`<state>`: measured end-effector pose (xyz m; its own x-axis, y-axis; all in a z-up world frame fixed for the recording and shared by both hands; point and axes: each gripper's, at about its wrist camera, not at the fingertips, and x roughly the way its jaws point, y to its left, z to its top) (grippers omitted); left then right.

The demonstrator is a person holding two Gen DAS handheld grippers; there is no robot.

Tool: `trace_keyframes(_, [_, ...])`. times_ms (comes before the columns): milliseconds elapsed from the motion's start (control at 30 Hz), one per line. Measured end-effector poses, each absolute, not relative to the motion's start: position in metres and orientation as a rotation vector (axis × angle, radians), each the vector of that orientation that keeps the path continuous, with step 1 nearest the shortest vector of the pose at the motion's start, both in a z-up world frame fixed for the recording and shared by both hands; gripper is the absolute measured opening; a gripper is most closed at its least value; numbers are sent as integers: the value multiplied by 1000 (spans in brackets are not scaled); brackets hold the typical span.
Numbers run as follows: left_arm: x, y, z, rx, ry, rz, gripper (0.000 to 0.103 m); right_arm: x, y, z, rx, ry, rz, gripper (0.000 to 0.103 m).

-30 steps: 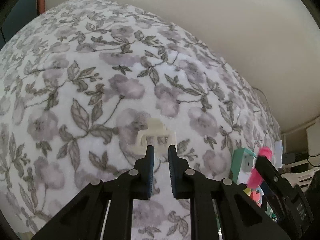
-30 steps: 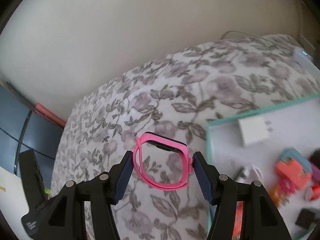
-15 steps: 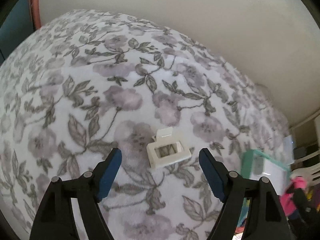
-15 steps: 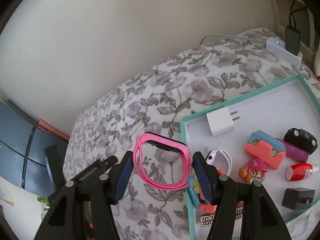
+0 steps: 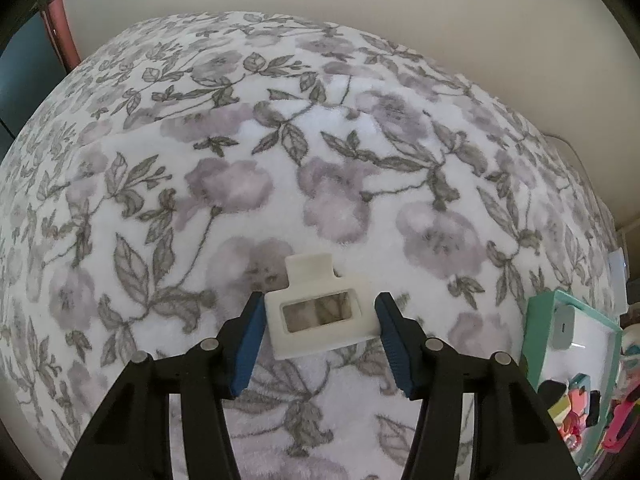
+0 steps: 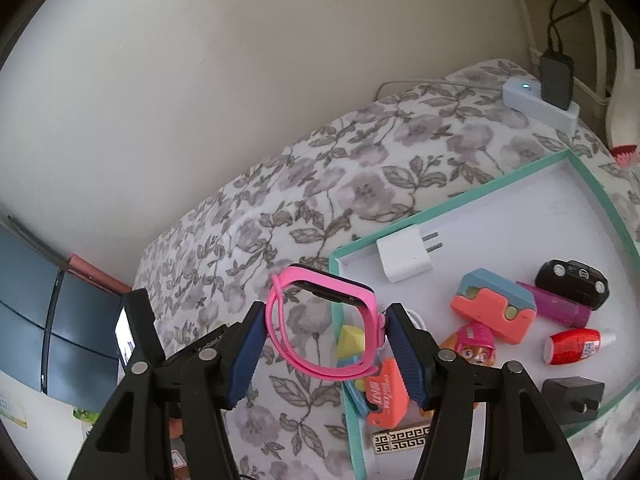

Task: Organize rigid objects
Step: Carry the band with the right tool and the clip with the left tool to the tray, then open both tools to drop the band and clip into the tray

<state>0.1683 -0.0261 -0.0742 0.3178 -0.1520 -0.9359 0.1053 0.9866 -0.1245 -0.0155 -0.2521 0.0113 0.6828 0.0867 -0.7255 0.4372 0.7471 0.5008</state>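
A white plastic frame piece [image 5: 320,312] with a rectangular window lies on the floral blanket [image 5: 280,160]. My left gripper [image 5: 320,336] straddles it, its blue pads at both sides of the piece, the left pad touching and the right one just beside it. My right gripper [image 6: 326,340] is shut on a pink smartwatch [image 6: 324,320] and holds it in the air over the left rim of the teal-edged tray [image 6: 452,200]. The tray [image 5: 538,320] also shows at the right edge of the left wrist view.
The tray holds a white plug adapter [image 6: 406,256], a coral and blue case [image 6: 494,304], a black toy car [image 6: 572,282], a purple tube [image 6: 560,308], a red glitter bottle [image 6: 576,346], a black charger [image 6: 574,398] and a toy pup [image 6: 476,344]. A white power strip [image 6: 540,104] lies behind.
My left gripper opened wide, then came forward and narrowed around the white piece. My right gripper, still holding the watch, swung right until the tray came into view beneath it.
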Motion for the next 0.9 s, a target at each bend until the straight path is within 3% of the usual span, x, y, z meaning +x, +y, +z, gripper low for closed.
trace_keyframes(467, [83, -110, 16, 6, 1126, -475, 57, -93, -319, -4, 705, 876, -632, 63])
trace_keyframes(800, [31, -172, 17, 121, 1130, -624, 58, -114, -333, -20, 673, 925, -678, 65])
trace_keyframes(867, [30, -168, 14, 124, 1133, -615, 62, -113, -331, -23, 667, 934, -671, 65])
trace_keyframes(900, [29, -169, 12, 121, 1137, -615, 70, -112, -330, -24, 663, 941, -668, 65])
